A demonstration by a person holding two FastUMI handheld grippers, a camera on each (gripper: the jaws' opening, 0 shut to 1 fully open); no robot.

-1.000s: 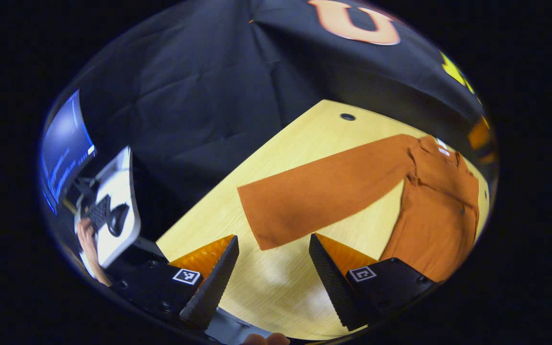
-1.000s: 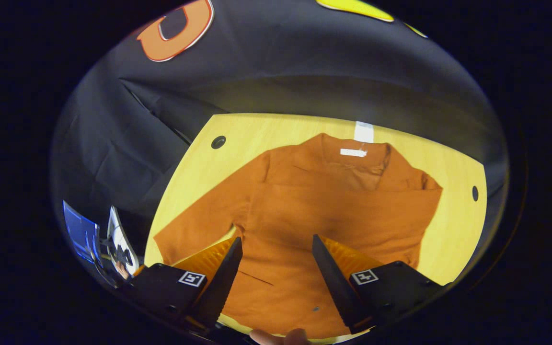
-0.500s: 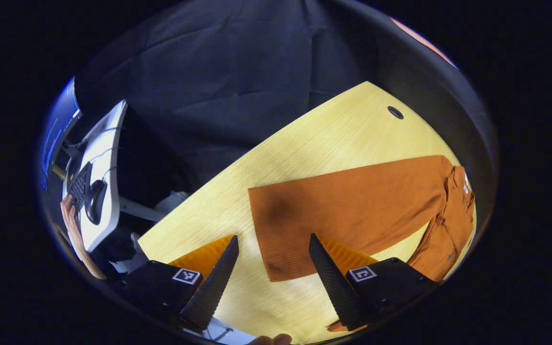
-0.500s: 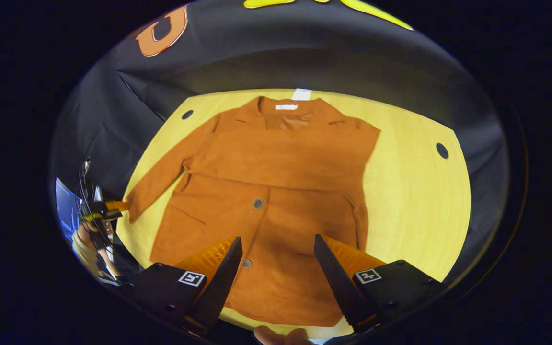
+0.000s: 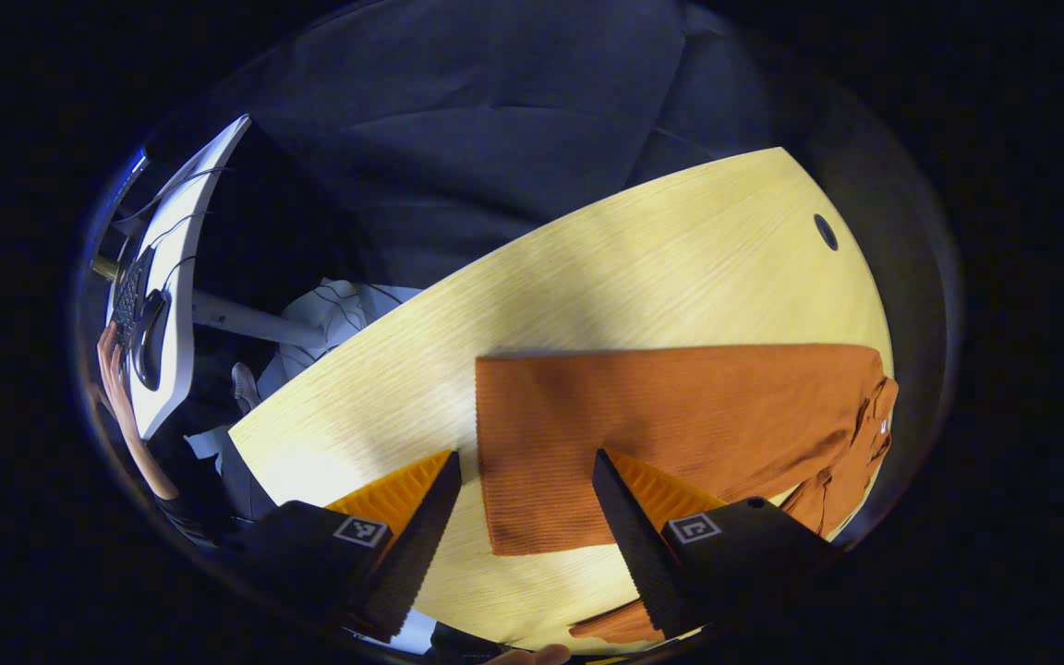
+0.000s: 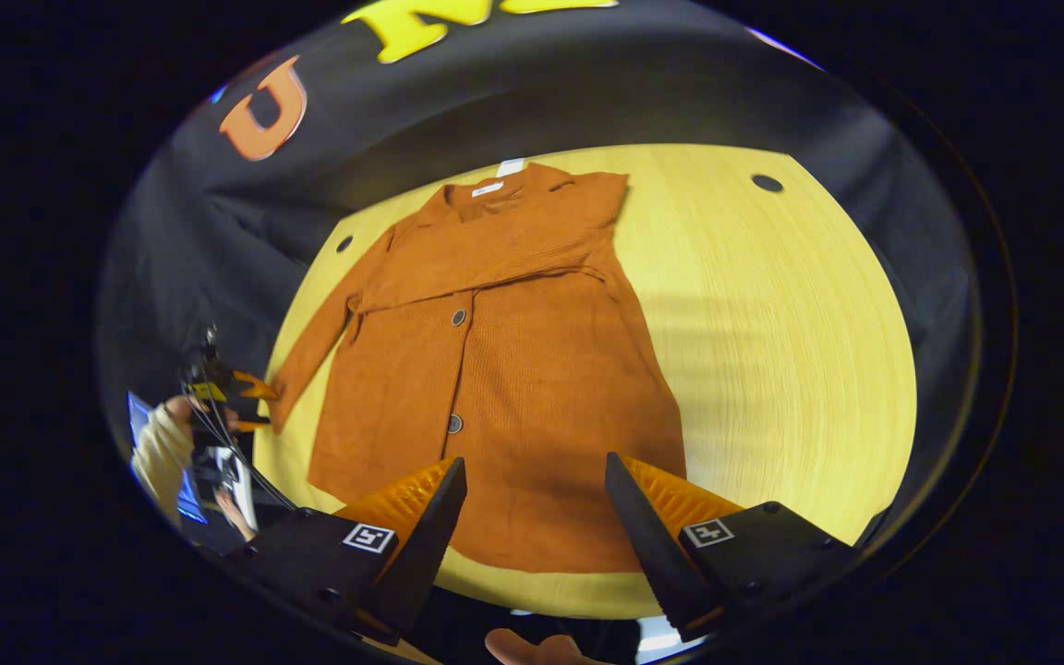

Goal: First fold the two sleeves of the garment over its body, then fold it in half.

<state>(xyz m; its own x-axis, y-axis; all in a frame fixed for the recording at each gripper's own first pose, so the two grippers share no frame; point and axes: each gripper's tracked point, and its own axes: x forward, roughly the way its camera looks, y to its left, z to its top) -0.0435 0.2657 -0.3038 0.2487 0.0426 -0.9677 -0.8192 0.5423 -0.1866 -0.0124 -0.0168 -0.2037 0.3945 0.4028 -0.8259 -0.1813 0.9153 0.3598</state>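
Note:
A rust-orange buttoned garment (image 6: 532, 369) lies flat on the light wooden table (image 6: 772, 323), collar at the far side. One sleeve (image 6: 495, 249) is folded across the chest. The other sleeve (image 6: 310, 346) stretches out to the left. My left gripper (image 5: 523, 545) is open, low over that sleeve's cuff (image 5: 532, 462), which lies between its fingers. Seen from the right gripper view, the left gripper (image 6: 262, 405) stands at the cuff's end, held by a hand in a cream sleeve (image 6: 158, 448). My right gripper (image 6: 532, 545) hangs open above the hem, holding nothing.
Round cable holes (image 6: 767, 183) (image 5: 825, 232) sit near the table's far corners. Beyond the table's left edge stands a white side desk (image 5: 172, 277) with a keyboard and mouse, a person's hand (image 5: 112, 369) on it. Bare wood (image 5: 634, 259) extends past the sleeve.
The left gripper has come down and in over the cuff, which now sits between its fingers. The right gripper has drawn back toward the hem, bringing the whole garment into view. Both stay open.

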